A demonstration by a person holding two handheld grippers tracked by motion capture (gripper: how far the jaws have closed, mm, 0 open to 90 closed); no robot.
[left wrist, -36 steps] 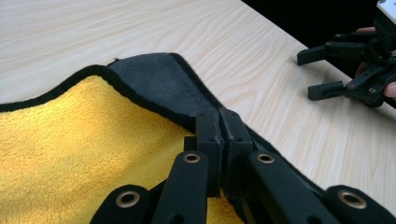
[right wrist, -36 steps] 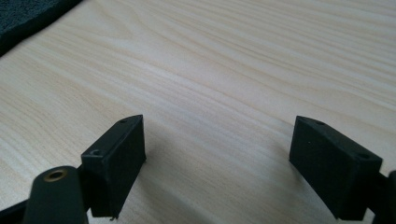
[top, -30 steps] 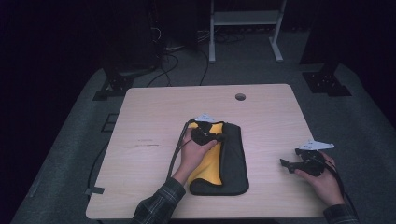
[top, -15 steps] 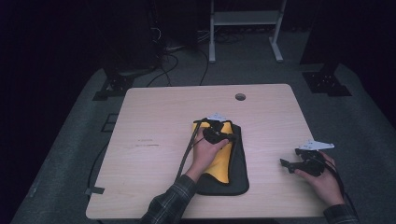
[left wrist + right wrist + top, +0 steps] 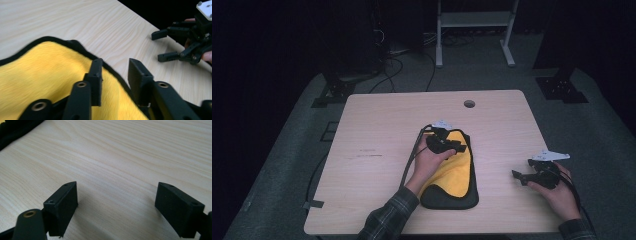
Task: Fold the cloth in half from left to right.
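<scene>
Now left tongs (image 5: 458,148) newly parted over yellow cloth (image 5: 451,167), nothing between.

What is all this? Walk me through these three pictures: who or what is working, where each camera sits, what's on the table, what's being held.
A person works here, with no robot arm. Each hand holds a tool with two black jaws. One camera looks down from above: the left gripper is over a yellow cloth with a black edge, which lies on the wooden table. The right gripper is off to the side, near the table's edge. The other two cameras ride on the grippers and look along their jaws. In the left gripper view, the jaws have just been opening over the cloth's edge, and nothing is pinched between them. In the right gripper view, the jaws stand wide apart over bare wood. Neither gripper holds anything.
</scene>
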